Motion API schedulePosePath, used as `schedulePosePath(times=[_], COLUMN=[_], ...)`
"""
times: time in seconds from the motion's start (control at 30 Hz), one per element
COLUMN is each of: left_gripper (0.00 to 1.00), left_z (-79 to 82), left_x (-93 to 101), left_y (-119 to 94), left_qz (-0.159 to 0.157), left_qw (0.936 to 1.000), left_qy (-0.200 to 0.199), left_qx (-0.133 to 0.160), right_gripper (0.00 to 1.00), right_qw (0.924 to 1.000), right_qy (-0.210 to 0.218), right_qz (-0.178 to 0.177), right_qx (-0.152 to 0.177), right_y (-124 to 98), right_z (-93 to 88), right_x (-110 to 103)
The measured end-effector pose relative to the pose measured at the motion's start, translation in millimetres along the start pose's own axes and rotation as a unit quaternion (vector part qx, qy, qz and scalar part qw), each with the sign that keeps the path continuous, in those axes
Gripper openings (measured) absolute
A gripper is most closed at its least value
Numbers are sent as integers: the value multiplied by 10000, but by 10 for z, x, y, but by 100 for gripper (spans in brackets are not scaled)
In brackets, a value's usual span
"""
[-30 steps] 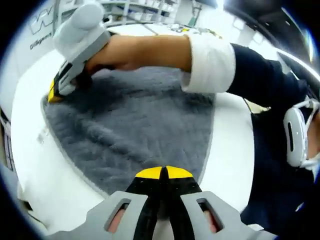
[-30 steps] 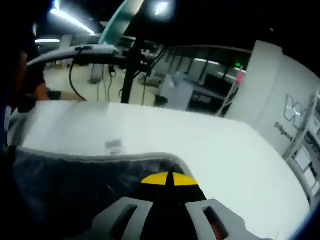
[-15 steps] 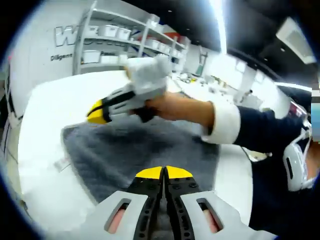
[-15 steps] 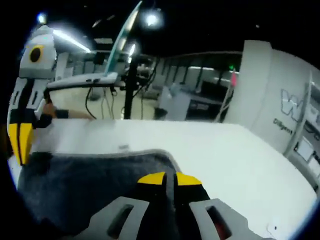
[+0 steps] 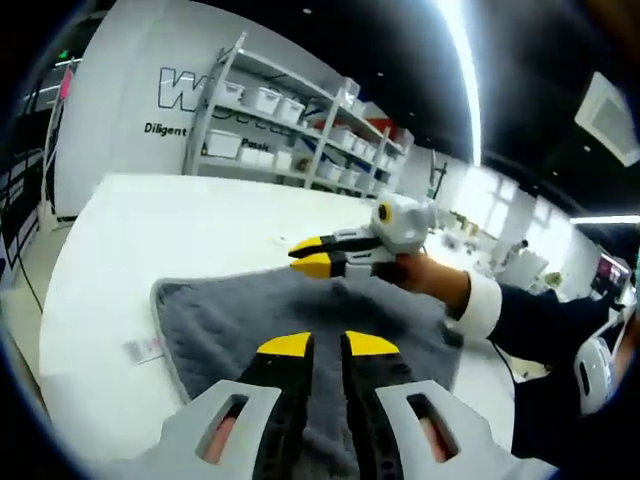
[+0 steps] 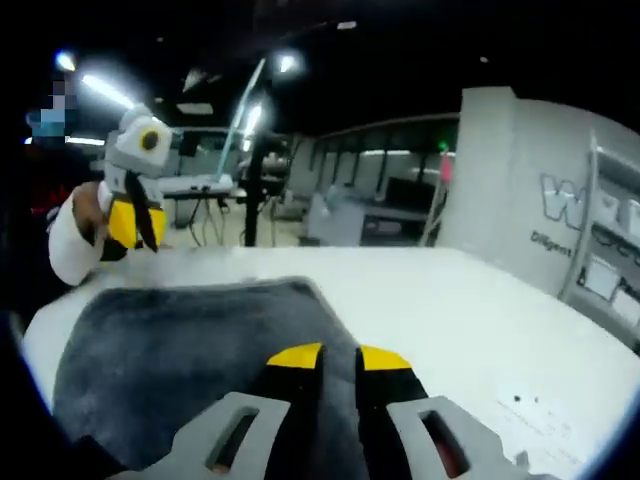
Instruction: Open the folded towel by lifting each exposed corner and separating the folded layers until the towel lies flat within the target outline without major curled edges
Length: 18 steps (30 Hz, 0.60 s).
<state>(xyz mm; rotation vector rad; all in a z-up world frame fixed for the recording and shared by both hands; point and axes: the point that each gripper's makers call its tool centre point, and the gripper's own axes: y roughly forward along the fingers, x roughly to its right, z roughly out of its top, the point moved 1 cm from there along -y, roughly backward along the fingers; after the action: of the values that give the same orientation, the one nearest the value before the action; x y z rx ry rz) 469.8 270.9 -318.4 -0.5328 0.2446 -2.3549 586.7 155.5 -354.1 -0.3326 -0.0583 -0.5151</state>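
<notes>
The grey towel (image 5: 250, 320) is lying spread on the white desk (image 5: 130, 230), and both tools are now lifting clear of it where a moment ago they were pressing at its corners, so the unfolding looks close to finished. The left hand-held gripper (image 5: 325, 345) is hovering slightly parted, holding nothing; the right hand-held gripper (image 6: 335, 357) is likewise slightly parted and empty. The towel's near-left edge is sitting beside a small label (image 5: 145, 349), with bare desk surrounding it.

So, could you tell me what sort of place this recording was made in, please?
Probably an indoor lab or workshop. A grey towel lies on a large white table; behind it stands a metal shelving rack stocked with white bins against a wall with printed lettering, under strip ceiling lights.
</notes>
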Motion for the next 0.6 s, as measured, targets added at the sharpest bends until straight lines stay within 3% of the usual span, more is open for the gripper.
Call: schedulePosePath(times=[0.1,0.47,0.57,0.6], left_gripper=[15,39,49,52], left_z=[66,178,244,297], left_x=[-22,-84,-43,-12], left_y=[16,72,80,85], left_qz=[22,379,522,527], left_qw=[9999,9965,9931,9907], left_qy=[17,523,700,744], left_qx=[162,537,788,1011], right_gripper=[11,30,38,40], right_qw=[9999,9994,9993,9992], right_qy=[77,83,21,20], right_qz=[-130,-320,-344,-369], right_qx=[-9,103,140,143], right_y=[-150,-805,-1035,-1106], right_z=[-72,-215,-252,-258], right_x=[146,204,172,168])
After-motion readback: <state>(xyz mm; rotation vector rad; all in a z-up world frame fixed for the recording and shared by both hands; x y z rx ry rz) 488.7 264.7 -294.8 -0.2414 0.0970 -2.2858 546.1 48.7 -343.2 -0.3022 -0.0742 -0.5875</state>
